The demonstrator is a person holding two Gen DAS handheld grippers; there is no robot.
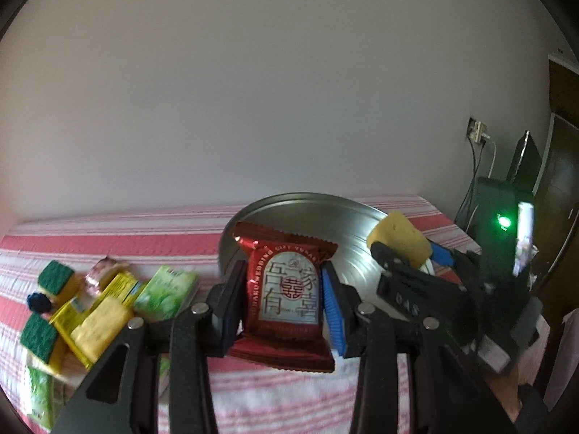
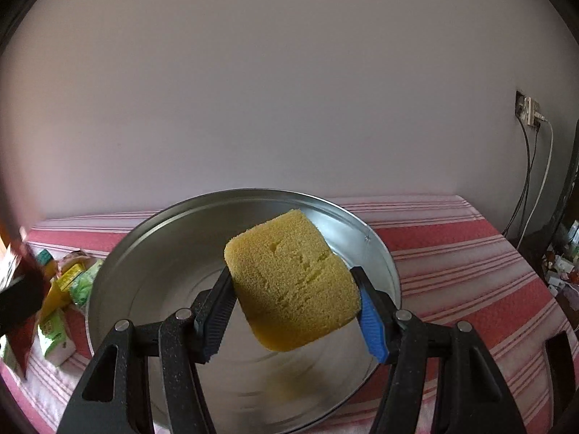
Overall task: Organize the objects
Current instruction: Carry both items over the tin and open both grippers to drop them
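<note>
Left fingers pinched tight on red packet, right fingers half-open gripping sponge over pan, striped bench.

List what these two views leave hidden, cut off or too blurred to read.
- Left wrist view: the metal pan is partly hidden by the red snack packet and the right gripper.
- Left wrist view: the green packet at the lower left is cut off by the lens edge.
- Right wrist view: the left gripper is a blur at the edge.
- Right wrist view: the pan floor behind the yellow sponge is covered.
</note>
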